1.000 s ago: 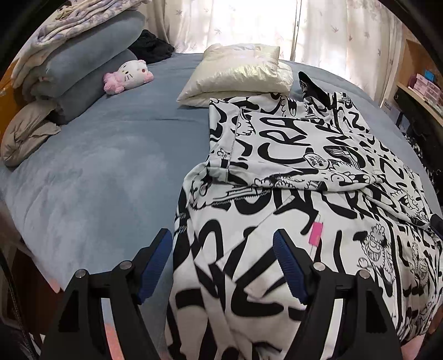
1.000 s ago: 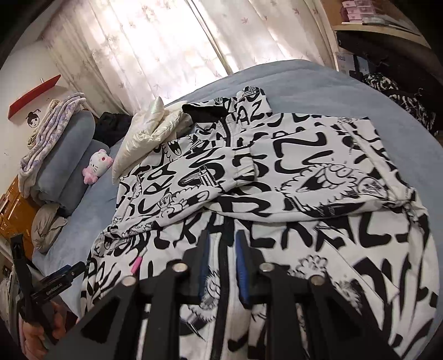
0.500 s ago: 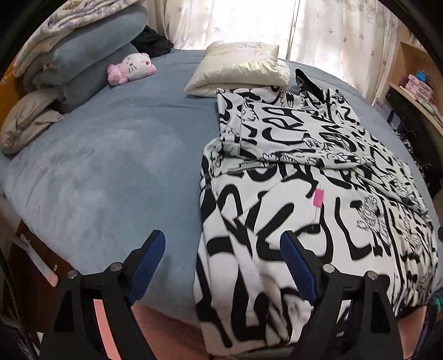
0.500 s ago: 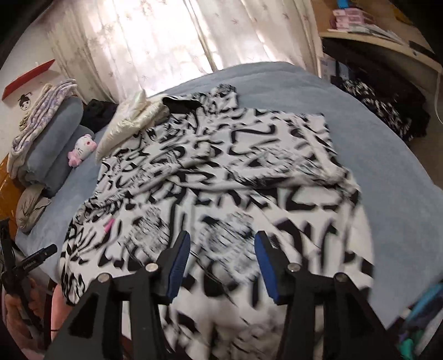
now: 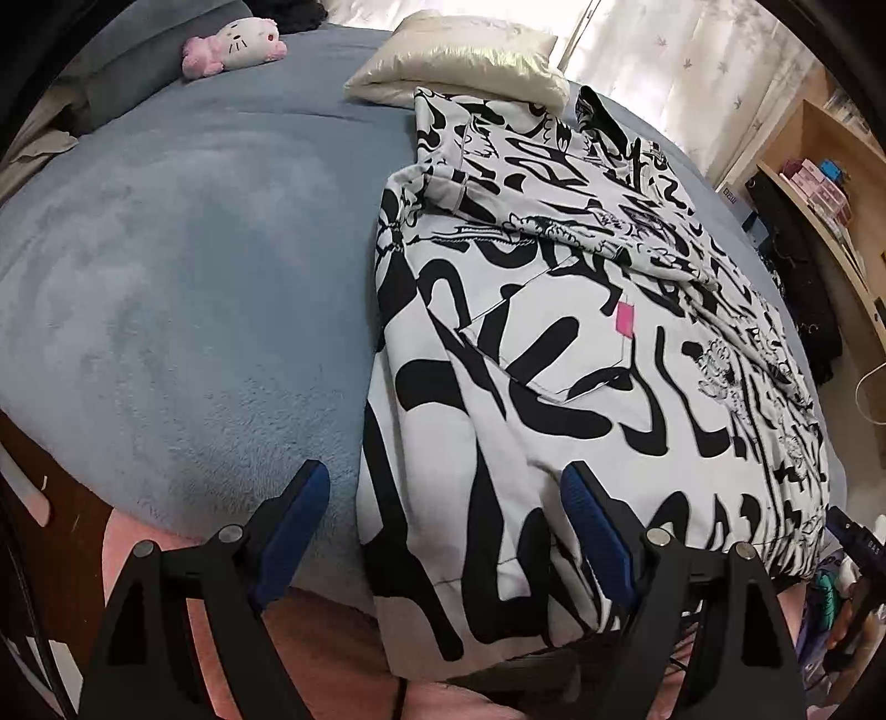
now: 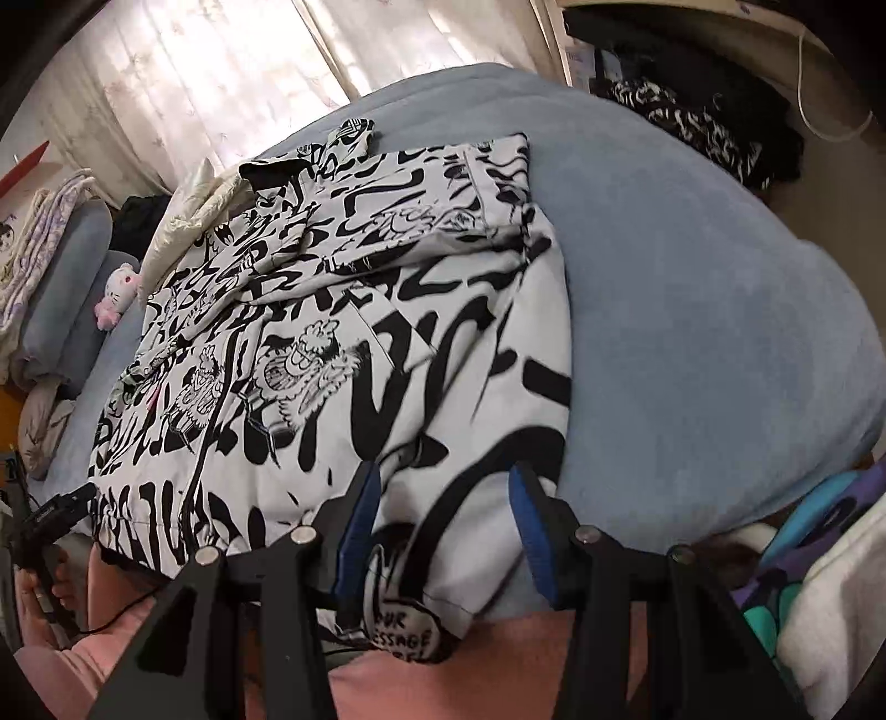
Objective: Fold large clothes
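Both your grippers have drawn back to the near hem of the hoodie.

A second ago your right gripper had its fingers nearly together over the print; now they stand apart, holding nothing, like the left gripper all along. The blue bed carries a cream pillow and a pink plush near the curtains. The black-and-white hoodie lies flat, sleeves folded in, its hem draped over the bed's near edge.

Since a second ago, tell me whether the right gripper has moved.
Yes. The right gripper has opened and pulled back toward the hoodie's hem at the bed edge.
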Motion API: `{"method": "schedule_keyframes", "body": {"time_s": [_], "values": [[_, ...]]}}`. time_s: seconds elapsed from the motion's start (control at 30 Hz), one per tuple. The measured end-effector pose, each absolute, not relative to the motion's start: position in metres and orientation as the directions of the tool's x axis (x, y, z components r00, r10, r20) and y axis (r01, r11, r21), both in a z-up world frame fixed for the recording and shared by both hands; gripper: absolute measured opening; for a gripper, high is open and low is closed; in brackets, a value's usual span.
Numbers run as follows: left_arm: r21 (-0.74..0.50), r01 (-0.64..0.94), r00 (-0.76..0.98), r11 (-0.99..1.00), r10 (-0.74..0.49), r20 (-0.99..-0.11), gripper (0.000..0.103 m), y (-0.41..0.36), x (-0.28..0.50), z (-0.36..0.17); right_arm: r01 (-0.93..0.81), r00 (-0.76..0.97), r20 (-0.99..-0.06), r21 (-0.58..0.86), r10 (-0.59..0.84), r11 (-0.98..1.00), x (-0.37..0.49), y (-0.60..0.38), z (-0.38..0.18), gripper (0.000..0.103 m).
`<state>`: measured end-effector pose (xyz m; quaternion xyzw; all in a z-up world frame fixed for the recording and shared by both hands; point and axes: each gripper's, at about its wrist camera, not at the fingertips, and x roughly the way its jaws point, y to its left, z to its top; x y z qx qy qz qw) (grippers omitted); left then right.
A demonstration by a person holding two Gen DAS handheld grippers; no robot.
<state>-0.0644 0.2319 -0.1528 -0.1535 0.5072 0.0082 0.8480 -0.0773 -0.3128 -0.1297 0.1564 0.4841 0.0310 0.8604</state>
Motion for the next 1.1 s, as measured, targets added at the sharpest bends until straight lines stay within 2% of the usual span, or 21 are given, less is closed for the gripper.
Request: {"method": "schedule_keyframes", "body": {"time_s": [0.3, 0.57, 0.63, 0.87, 1.07, 1.1], "values": [[-0.237, -0.171, 0.481, 0.957, -0.129, -0.867, 0.087, 0.230, -0.057, -0.157, 0.081, 0.518, -0.816, 0.345, 0.257, 0.935, -0.086, -0.327, -0.136, 0.049], [-0.248, -0.163, 0.478, 0.955, -0.143, -0.867, 0.098, 0.227, -0.050, -0.165, 0.100, 0.503, -0.802, 0.423, 0.322, 0.900, -0.087, -0.336, -0.154, 0.051], [-0.248, -0.156, 0.479, 0.956, -0.146, -0.865, 0.100, 0.226, -0.051, -0.167, 0.095, 0.509, -0.785, 0.458, 0.352, 0.884, -0.087, -0.338, -0.157, 0.054], [-0.329, -0.159, 0.508, 0.931, -0.209, -0.836, 0.102, 0.233, -0.050, -0.172, -0.013, 0.517, -0.672, 0.613, 0.530, 0.790, -0.082, -0.330, -0.162, 0.054], [-0.389, -0.151, 0.545, 0.909, -0.252, -0.800, 0.101, 0.240, -0.055, -0.173, -0.083, 0.516, -0.638, 0.627, 0.571, 0.775, -0.067, -0.310, -0.163, 0.053], [-0.385, -0.154, 0.547, 0.910, -0.246, -0.800, 0.098, 0.240, -0.056, -0.172, -0.087, 0.518, -0.630, 0.634, 0.579, 0.768, -0.064, -0.309, -0.164, 0.053]]}}
